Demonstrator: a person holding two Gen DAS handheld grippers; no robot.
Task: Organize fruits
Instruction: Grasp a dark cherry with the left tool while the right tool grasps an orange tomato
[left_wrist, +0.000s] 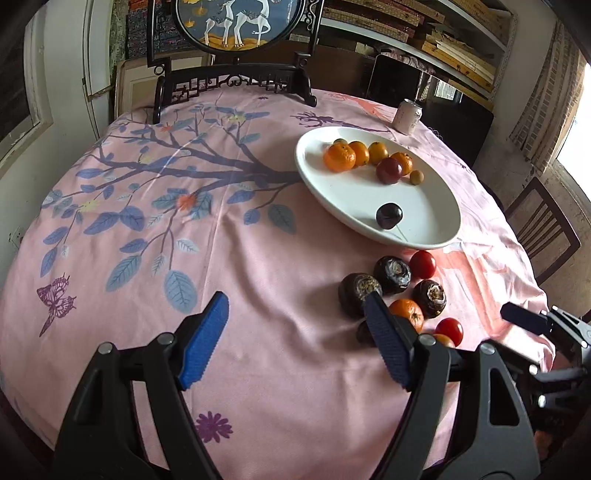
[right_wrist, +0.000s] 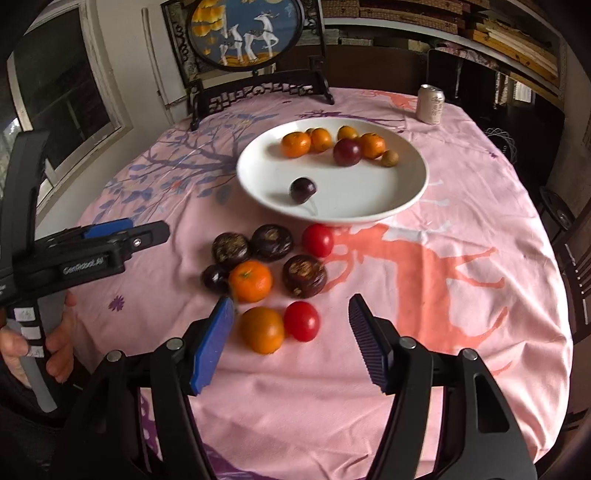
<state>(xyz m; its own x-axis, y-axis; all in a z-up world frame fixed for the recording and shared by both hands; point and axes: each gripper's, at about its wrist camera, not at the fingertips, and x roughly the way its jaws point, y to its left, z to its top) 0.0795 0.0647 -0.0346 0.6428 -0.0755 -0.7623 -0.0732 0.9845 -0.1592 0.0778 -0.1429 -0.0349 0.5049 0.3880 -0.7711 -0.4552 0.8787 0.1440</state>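
Round worktop (right_wrist: 461, 332) under pink printed cloth; white plate (right_wrist: 258, 173) centre, can (right_wrist: 430, 103) behind it, deer screen (right_wrist: 245, 33) beyond. Both claws, left (left_wrist: 295, 339) and right (right_wrist: 291, 339), spread, empty.

- The plate (right_wrist: 258, 173) sits on the table (right_wrist: 461, 332), toward its far side.
- In the plate, a row of fruit (right_wrist: 321, 140) lies along the far rim, and one plum (right_wrist: 303, 189) lies apart near the front.
- A loose cluster of fruit (right_wrist: 271, 273) lies on the table just before the plate.
- A can (right_wrist: 430, 103) stands behind the plate, to the right.
- A round screen (right_wrist: 245, 33) stands at the table's far edge.
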